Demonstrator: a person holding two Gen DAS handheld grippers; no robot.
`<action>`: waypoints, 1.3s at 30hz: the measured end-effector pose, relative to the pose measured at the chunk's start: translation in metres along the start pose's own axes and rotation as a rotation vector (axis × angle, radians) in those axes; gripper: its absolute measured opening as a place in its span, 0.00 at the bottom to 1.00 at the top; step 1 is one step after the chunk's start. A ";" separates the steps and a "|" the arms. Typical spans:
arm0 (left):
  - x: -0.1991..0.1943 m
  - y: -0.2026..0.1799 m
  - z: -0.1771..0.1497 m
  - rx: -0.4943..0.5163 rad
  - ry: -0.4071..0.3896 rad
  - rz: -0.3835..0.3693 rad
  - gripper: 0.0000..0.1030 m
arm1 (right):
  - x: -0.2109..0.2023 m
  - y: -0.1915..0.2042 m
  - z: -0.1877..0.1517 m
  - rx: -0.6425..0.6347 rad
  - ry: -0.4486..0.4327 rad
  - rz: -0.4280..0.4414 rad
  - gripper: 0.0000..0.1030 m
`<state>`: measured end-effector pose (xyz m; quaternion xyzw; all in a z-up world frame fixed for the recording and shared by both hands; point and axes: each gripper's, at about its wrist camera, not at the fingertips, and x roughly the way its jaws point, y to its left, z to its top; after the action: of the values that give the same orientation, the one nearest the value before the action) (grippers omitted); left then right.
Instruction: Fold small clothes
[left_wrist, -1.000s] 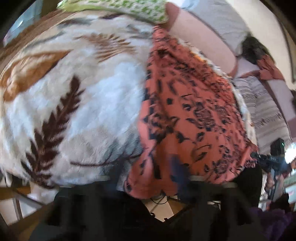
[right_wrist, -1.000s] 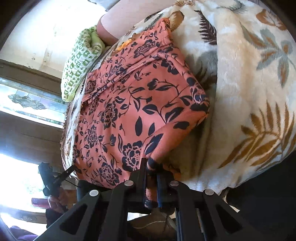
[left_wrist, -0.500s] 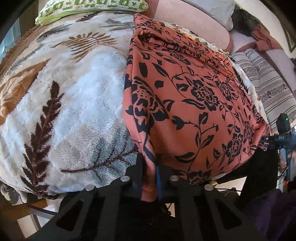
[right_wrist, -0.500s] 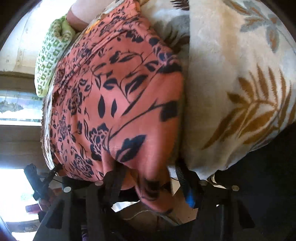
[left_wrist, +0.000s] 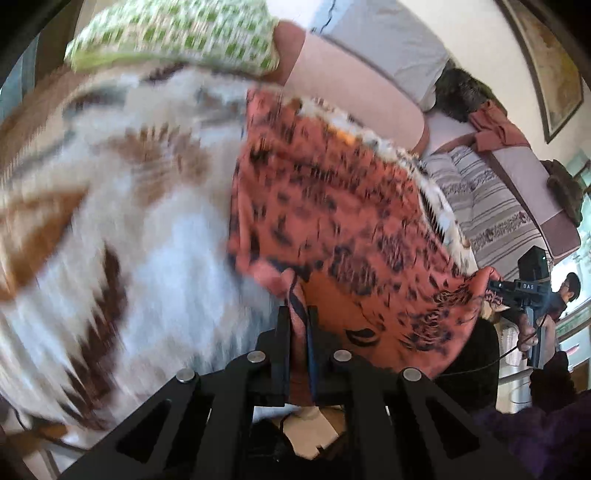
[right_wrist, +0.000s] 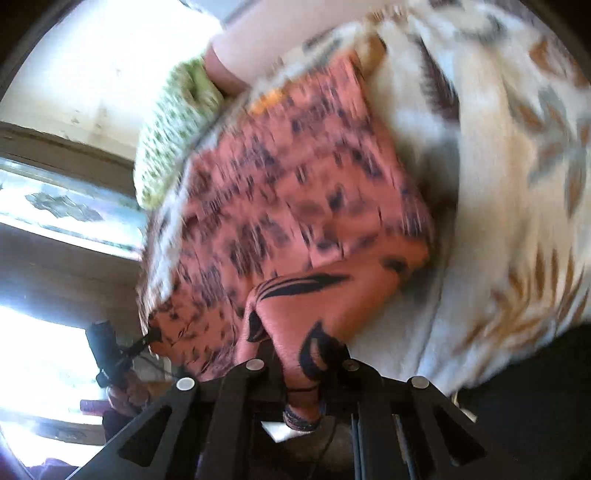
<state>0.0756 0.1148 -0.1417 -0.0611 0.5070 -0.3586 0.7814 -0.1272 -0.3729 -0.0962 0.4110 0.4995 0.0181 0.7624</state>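
Lying on a leaf-patterned fleece blanket (left_wrist: 155, 236), the orange floral garment (left_wrist: 332, 206) has its near edge lifted by both tools. Left gripper (left_wrist: 297, 314) pinches a narrow fold; right gripper (right_wrist: 308, 354) clamps a bunched corner. A green-checked pillow (left_wrist: 177, 33) sits beyond.

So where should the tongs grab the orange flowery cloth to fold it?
Probably at the two near corners of the orange flowery cloth, coming from the near edge of the leaf-print blanket. It lies spread flat there, so corners are the loose parts that lift. Left tongs already pinch one corner; right tongs have the other bunched between them.
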 end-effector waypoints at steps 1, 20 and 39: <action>-0.004 -0.003 0.013 0.018 -0.016 0.010 0.06 | -0.004 0.005 0.007 -0.017 -0.026 -0.008 0.10; 0.089 -0.018 0.259 0.020 -0.099 0.158 0.05 | 0.084 -0.003 0.300 0.077 -0.325 -0.030 0.10; 0.136 -0.067 0.073 -0.140 0.066 -0.041 0.44 | 0.116 -0.033 0.272 0.102 -0.324 -0.079 0.10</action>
<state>0.1346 -0.0392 -0.1776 -0.1142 0.5549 -0.3399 0.7507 0.1290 -0.5093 -0.1598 0.4268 0.3864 -0.1040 0.8110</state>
